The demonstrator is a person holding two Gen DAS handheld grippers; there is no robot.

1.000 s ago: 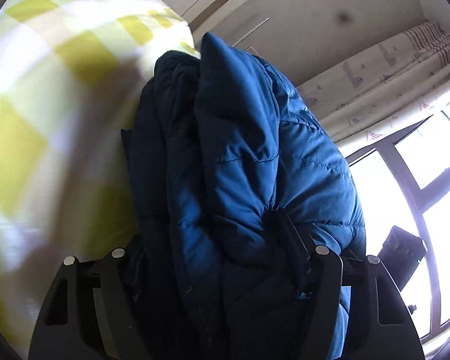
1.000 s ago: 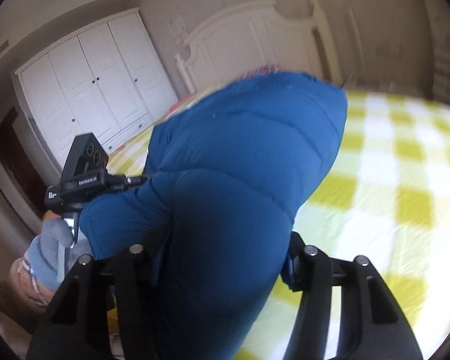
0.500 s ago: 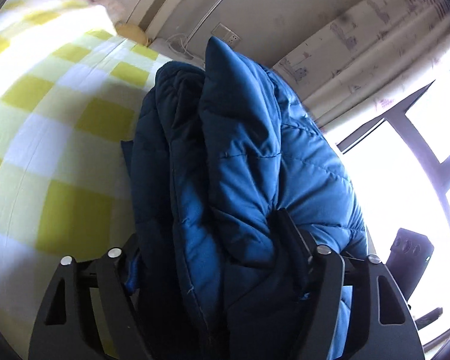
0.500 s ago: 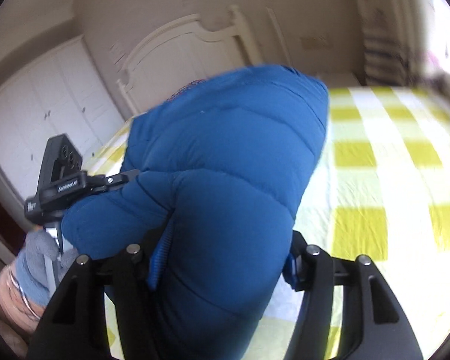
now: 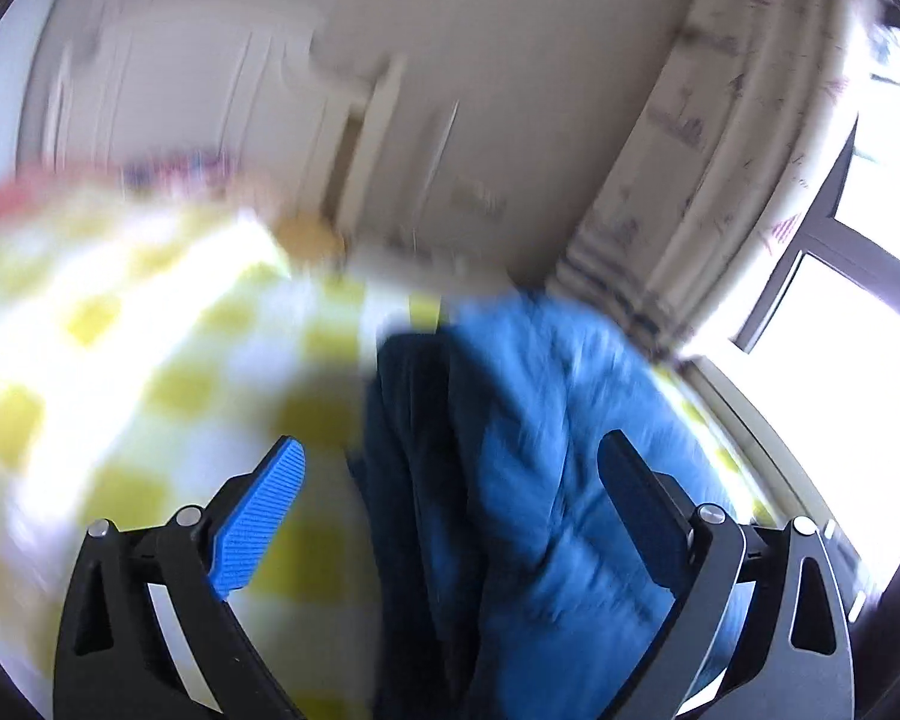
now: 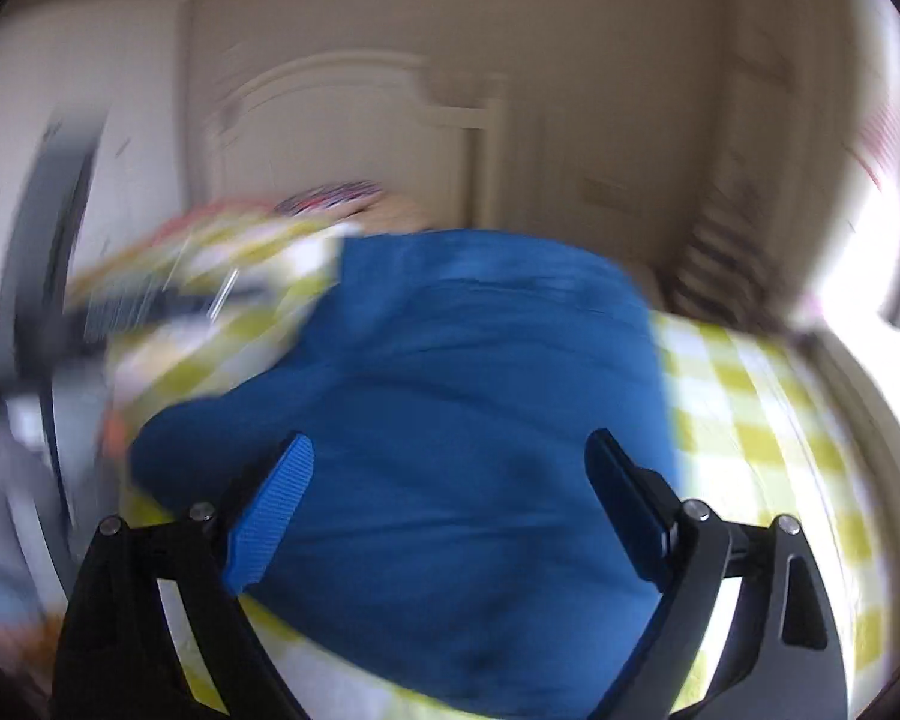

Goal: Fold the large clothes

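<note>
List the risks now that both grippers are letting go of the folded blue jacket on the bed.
1. The puffy blue jacket may spring back and unfold as the left gripper and right gripper open: their pads no longer press it.
2. It lies near the edge of the checked bedspread on the window side, so it could slide off.
3. The jacket still sits between the open fingers; pulling back may snag and drag it.

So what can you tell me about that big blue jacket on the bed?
The blue jacket is a puffy quilted coat with stitched seams, looking like smooth synthetic padding. It lies bunched and folded on the yellow-and-white checked bedcover, darker folded layers showing along one edge in the left view. Both pictures are blurred, so fine details are lost. The left gripper and right gripper straddle it with jaws opening, pads clear of the fabric.
</note>
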